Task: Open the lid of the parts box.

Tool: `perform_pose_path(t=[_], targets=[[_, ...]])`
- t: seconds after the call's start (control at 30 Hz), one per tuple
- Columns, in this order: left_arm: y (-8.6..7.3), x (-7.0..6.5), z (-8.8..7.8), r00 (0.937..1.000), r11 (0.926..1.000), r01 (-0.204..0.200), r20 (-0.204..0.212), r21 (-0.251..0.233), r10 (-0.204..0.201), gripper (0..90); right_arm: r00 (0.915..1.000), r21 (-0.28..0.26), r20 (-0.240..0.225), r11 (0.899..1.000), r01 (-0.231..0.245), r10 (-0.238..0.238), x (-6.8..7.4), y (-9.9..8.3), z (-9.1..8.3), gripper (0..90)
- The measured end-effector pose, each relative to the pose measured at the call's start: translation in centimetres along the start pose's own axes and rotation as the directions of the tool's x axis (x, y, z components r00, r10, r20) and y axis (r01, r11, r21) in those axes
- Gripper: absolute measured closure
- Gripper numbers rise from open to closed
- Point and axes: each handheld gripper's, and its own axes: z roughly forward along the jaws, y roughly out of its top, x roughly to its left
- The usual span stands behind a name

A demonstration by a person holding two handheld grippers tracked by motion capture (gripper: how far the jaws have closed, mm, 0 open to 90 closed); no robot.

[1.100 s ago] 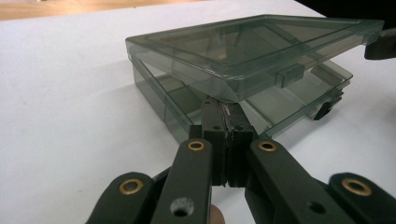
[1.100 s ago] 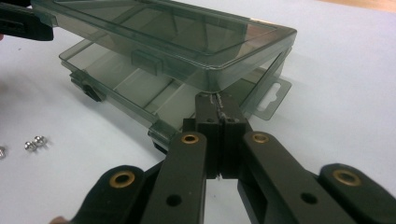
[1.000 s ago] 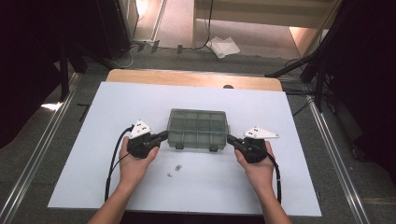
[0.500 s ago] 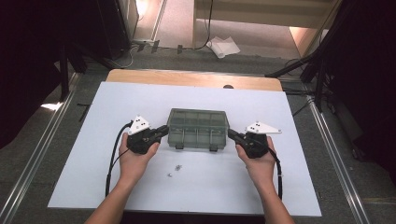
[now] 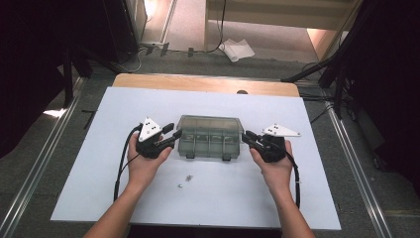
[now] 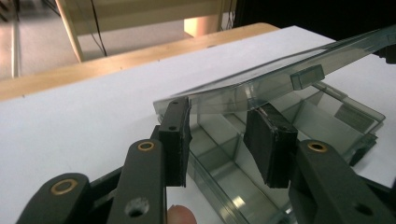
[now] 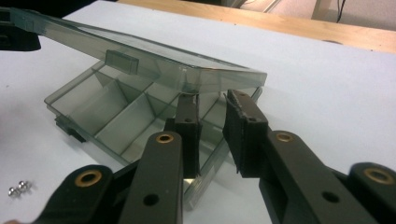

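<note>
Now both tongs, left (image 5: 171, 135) and right (image 5: 249, 137), have just been opening off the lid (image 6: 280, 79), which hovers half-raised between them over its box (image 5: 210, 145); next, probably swing it fully back.

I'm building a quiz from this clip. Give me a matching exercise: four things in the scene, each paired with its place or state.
Things:
1. lid
2. left gripper
3. right gripper
4. small metal balls

Places or states:
A. at the box's right end
B. loose on the white table, on the person's side of the box
C. raised, tilted over the compartments
D. at the box's left end

Pairs: 1-C, 2-D, 3-A, 4-B
</note>
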Motion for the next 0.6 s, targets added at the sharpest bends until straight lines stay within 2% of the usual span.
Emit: perform_pose_path(t=[0.13,0.17,0.33,0.53,0.6], targets=[[0.0,0.2,0.2,0.9997,0.9994,-0.022,-0.015,-0.028,0.022,59.6,0.9999,-0.022,-0.001,1.0,0.012,-0.012,0.0,0.4,0.3,73.5],[0.0,0.3,0.2,0.9996,0.9993,-0.021,-0.019,-0.031,0.02,59.7,0.9996,-0.026,0.001,0.999,0.028,-0.028,0.0,0.6,0.5,73.4],[0.2,0.7,0.5,1.0,0.9991,0.0,0.007,-0.043,0.0,66.0,0.9995,-0.048,0.008,0.998,0.03,-0.029,0.0,1.0,1.0,73.5],[1.2,0.7,1.0,0.9994,0.9978,-0.034,0.01,-0.056,0.035,68.9,0.9991,-0.068,0.017,0.997,0.041,-0.04,-0.2,1.7,1.2,73.8],[1.5,0.8,1.0,0.9991,0.9982,-0.039,0.013,-0.045,0.04,72.9,0.9989,-0.076,0.029,0.996,0.04,-0.038,-0.2,2.0,1.2,73.3]])
